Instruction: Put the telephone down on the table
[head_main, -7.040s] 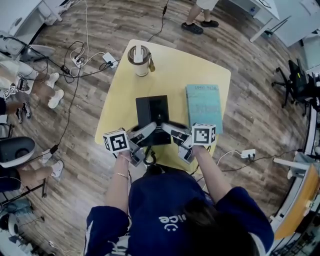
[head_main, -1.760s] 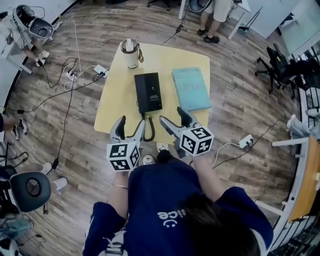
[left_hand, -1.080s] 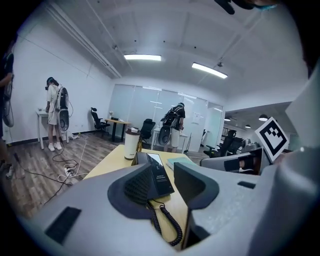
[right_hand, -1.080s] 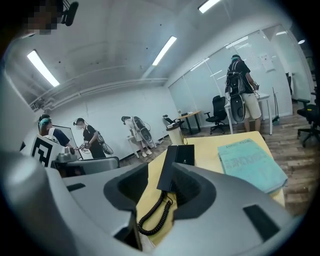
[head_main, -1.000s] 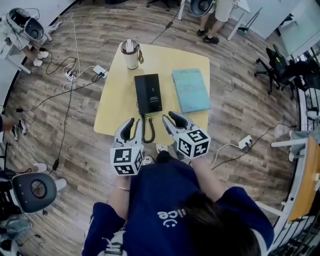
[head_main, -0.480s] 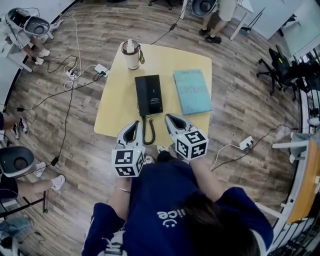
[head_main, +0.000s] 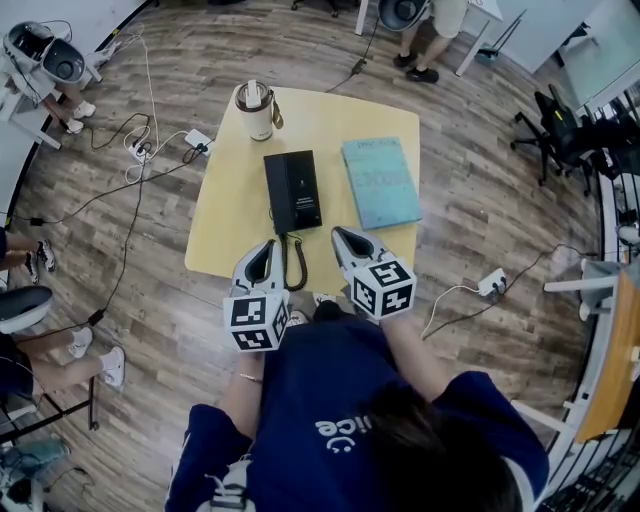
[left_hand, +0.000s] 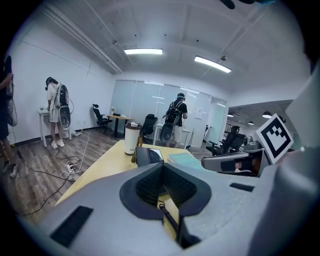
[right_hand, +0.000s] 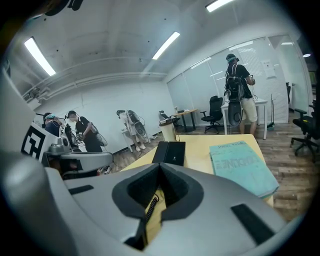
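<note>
Lying flat on the table (head_main: 228, 200), the telephone (head_main: 293, 191) runs lengthwise away from both grippers; left gripper (head_main: 265, 248) and right gripper (head_main: 341, 236) flank its cord (head_main: 294, 262), about equally near, jaws pressed together, empty.

My left gripper (head_main: 264, 252) sits just left of centre in the head view, jaws pressed together, gripping nothing. My right gripper (head_main: 344, 240) is beside it, apart, likewise closed, both pointing up-frame.
</note>
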